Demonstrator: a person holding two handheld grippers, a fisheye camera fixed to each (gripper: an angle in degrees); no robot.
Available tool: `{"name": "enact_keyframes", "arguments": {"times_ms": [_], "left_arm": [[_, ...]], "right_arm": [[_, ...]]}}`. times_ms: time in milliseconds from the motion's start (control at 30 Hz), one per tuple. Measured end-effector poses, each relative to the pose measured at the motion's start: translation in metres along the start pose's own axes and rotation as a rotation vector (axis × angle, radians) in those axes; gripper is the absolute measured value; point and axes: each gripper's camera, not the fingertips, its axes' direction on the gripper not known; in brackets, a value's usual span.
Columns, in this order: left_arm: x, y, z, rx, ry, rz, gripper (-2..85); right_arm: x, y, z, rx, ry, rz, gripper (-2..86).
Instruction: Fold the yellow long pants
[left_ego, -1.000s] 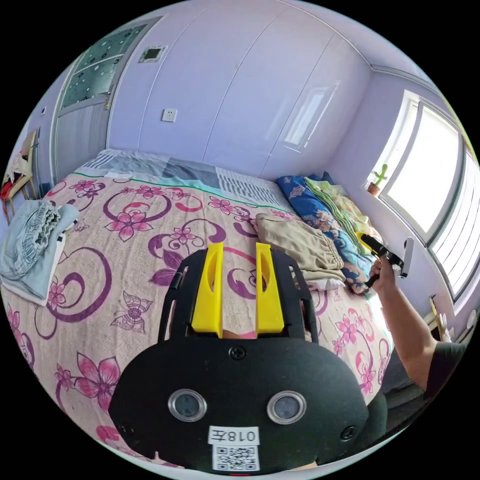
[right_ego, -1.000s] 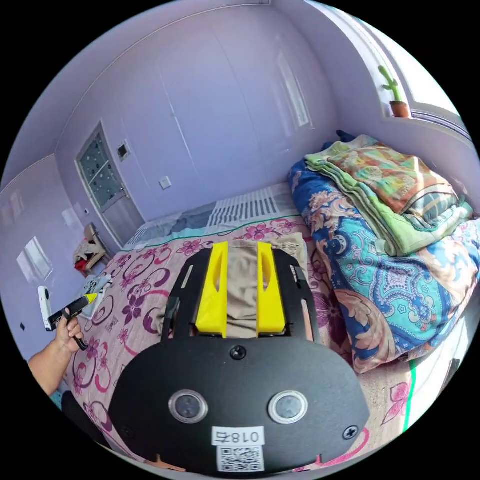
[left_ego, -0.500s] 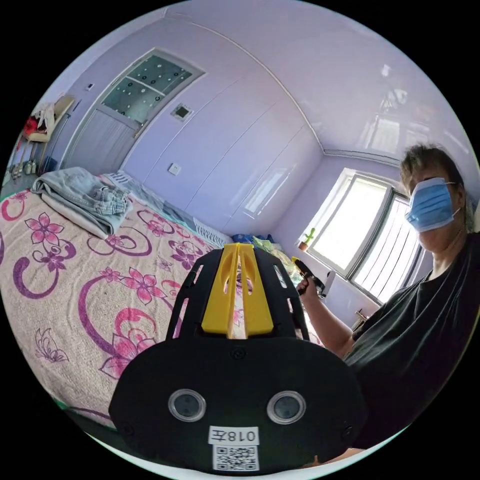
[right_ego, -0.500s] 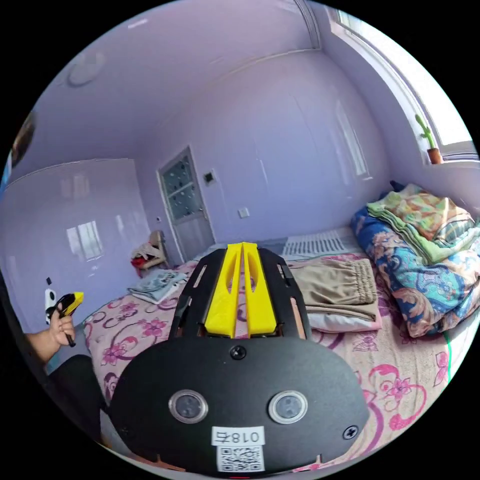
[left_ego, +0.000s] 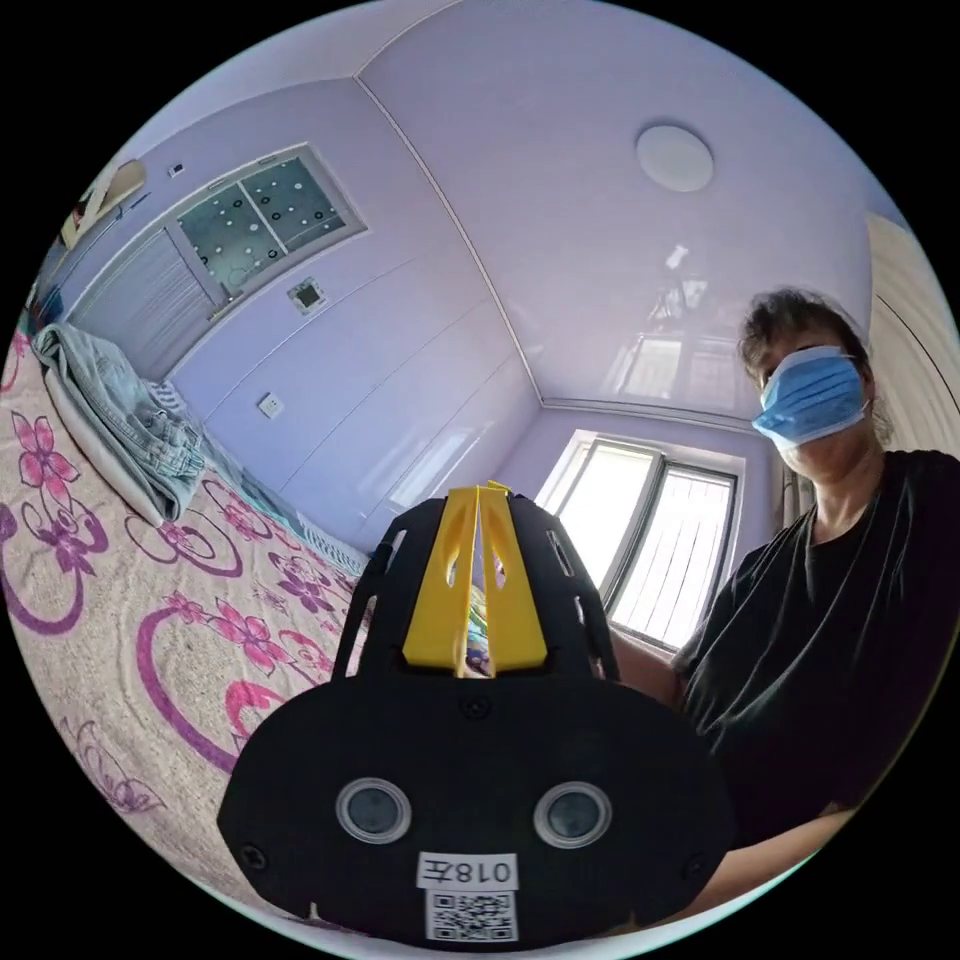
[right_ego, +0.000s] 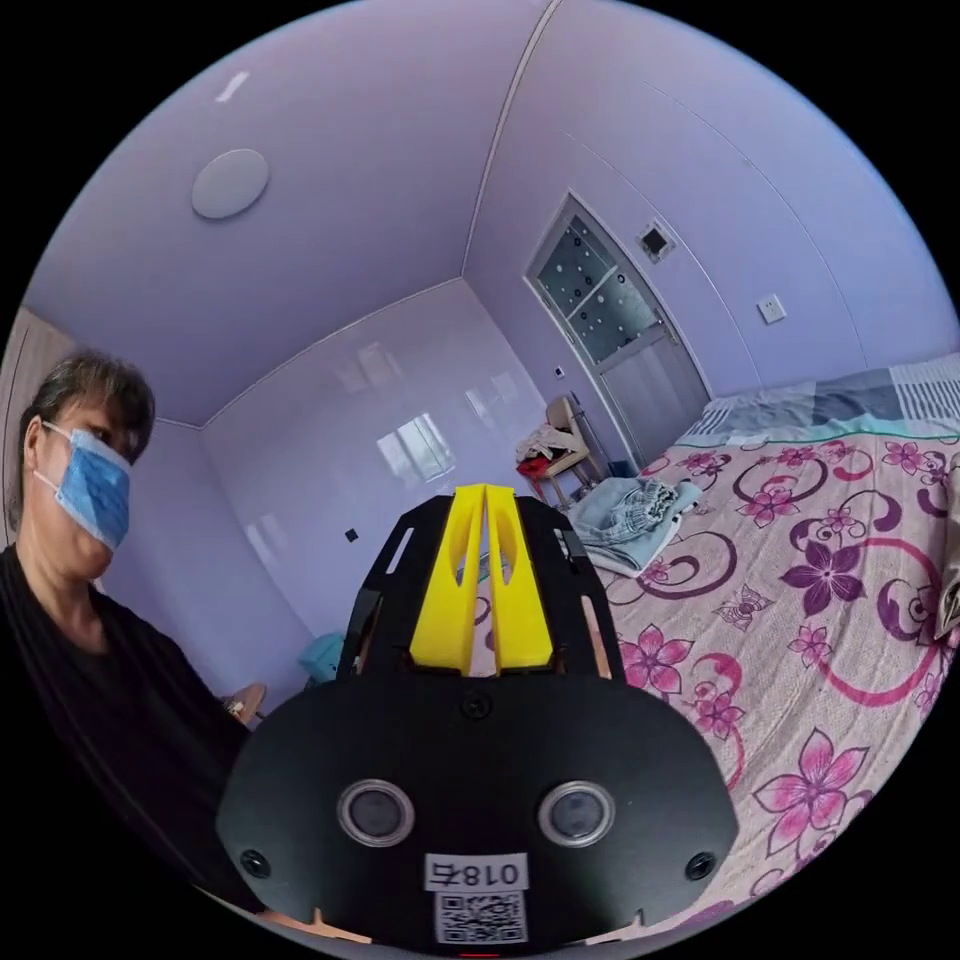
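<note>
Left gripper (left_ego: 483, 490) and right gripper (right_ego: 485, 490) have jaws pressed together, empty. A sliver of tan cloth (right_ego: 948, 590), possibly the pants, shows at the right gripper view's right edge on the bedspread (right_ego: 800, 600); jeans (right_ego: 625, 510) lie mid-frame.

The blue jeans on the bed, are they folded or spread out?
Folded. The jeans lie as a small stacked bundle on the flowered bedspread.
</note>
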Motion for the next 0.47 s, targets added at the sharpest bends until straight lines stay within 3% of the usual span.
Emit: {"name": "enact_keyframes", "arguments": {"times_ms": [200,333,467], "left_arm": [[-0.020,0.020,-0.032,-0.049,-0.227,0.042,-1.0],[-0.021,0.002,-0.019,-0.106,-0.225,0.133,-1.0],[-0.041,-0.004,-0.020,-0.074,-0.257,0.095,-1.0]], "right_arm": [[0.105,0.022,0.168,-0.236,0.250,0.116,0.6],[0.177,0.033,0.250,-0.276,0.178,0.243,2.8],[0.256,0.045,0.313,-0.241,0.177,0.456,6.0]]}}
